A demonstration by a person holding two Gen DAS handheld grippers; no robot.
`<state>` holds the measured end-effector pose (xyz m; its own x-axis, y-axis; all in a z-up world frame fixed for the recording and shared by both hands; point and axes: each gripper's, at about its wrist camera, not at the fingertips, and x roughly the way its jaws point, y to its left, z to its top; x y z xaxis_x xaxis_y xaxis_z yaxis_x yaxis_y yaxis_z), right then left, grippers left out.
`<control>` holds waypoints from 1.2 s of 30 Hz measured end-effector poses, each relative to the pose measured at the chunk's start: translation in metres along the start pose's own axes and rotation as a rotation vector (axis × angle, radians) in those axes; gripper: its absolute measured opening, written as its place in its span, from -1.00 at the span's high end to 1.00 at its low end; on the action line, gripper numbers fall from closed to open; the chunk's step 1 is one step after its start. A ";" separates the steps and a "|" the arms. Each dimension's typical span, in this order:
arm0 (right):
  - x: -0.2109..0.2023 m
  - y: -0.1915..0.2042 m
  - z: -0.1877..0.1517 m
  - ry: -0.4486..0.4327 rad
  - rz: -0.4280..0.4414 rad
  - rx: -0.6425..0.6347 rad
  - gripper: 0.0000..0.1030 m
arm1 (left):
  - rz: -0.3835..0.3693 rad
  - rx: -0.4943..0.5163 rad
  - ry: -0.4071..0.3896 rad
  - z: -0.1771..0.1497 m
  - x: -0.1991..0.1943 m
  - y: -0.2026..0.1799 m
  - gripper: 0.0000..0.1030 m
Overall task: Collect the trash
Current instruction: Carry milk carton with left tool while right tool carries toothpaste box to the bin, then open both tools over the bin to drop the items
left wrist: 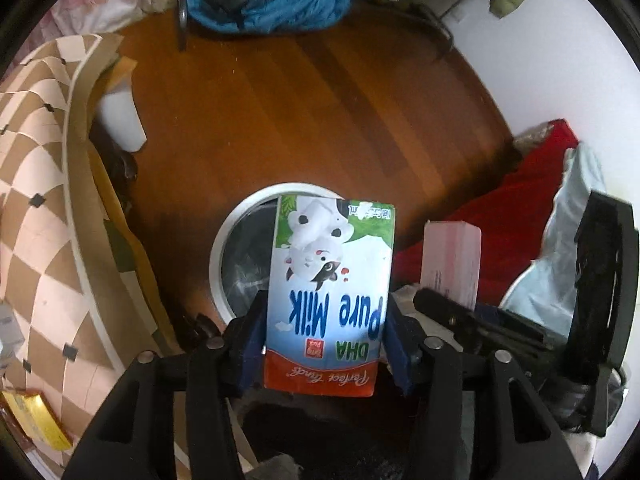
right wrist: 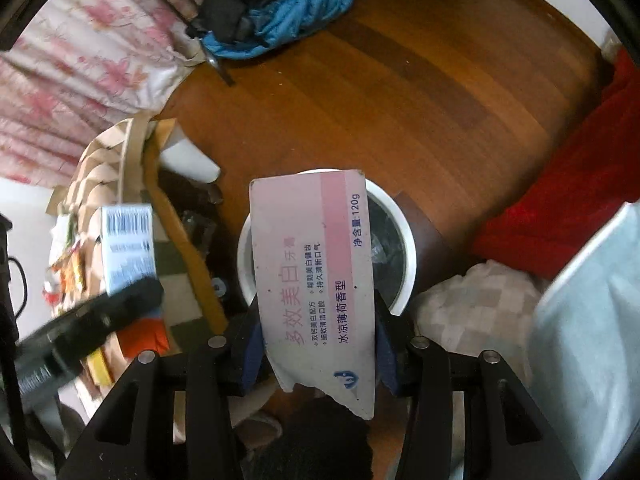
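Observation:
My left gripper (left wrist: pixel 326 336) is shut on a blue and white Pure Milk carton (left wrist: pixel 330 280) and holds it above a white round trash bin (left wrist: pixel 224 248) with a dark liner. My right gripper (right wrist: pixel 318 344) is shut on a pink and white toothpaste box (right wrist: pixel 316 280), also above the bin (right wrist: pixel 404 232). The toothpaste box shows in the left wrist view (left wrist: pixel 450 264) to the right of the carton. The milk carton shows in the right wrist view (right wrist: pixel 128 244) at the left, with the left gripper's dark finger below it.
The bin stands on a wood floor (left wrist: pixel 312 112). A checkered table edge (left wrist: pixel 48 184) lies to the left with snack wrappers (right wrist: pixel 68 268) on it. Red cloth (right wrist: pixel 568 200) and light fabric lie at the right. A blue cloth heap (right wrist: pixel 288 4) is far back.

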<state>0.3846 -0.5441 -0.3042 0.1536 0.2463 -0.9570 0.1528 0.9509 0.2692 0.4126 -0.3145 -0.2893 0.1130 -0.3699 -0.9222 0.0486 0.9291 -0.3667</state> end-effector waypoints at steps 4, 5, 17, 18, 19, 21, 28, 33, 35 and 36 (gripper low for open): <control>0.023 -0.007 0.015 0.041 0.004 0.024 -0.34 | 0.035 -0.036 -0.018 0.003 -0.002 0.009 -0.90; 0.029 -0.004 0.019 0.044 0.005 0.027 -0.72 | 0.057 -0.037 -0.024 0.003 -0.001 0.007 -0.90; 0.026 0.020 0.004 0.065 -0.264 -0.070 -0.97 | 0.337 -0.021 -0.146 -0.030 -0.019 0.018 -0.90; 0.023 0.020 0.002 0.065 -0.271 -0.076 -0.97 | 0.340 -0.016 -0.146 -0.031 -0.020 0.016 -0.90; 0.020 0.022 -0.001 0.062 -0.284 -0.085 -0.97 | 0.345 -0.012 -0.148 -0.033 -0.022 0.015 -0.90; 0.012 0.023 -0.006 0.052 -0.288 -0.090 -0.97 | 0.351 -0.003 -0.154 -0.035 -0.027 0.011 -0.90; -0.031 0.033 -0.016 -0.005 -0.275 -0.093 -0.97 | 0.351 0.026 -0.212 -0.042 -0.064 -0.009 -0.89; -0.074 0.046 -0.028 -0.061 -0.262 -0.098 -0.97 | 0.328 0.031 -0.253 -0.054 -0.100 -0.016 -0.90; -0.094 0.054 -0.032 -0.087 -0.242 -0.096 -0.97 | 0.320 0.025 -0.278 -0.061 -0.119 -0.016 -0.90; -0.103 0.058 -0.034 -0.101 -0.235 -0.095 -0.97 | 0.316 0.019 -0.289 -0.064 -0.127 -0.014 -0.90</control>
<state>0.3447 -0.5074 -0.1939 0.2221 0.0010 -0.9750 0.1039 0.9943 0.0247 0.3341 -0.2803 -0.1747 0.3989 -0.0548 -0.9153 -0.0155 0.9977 -0.0665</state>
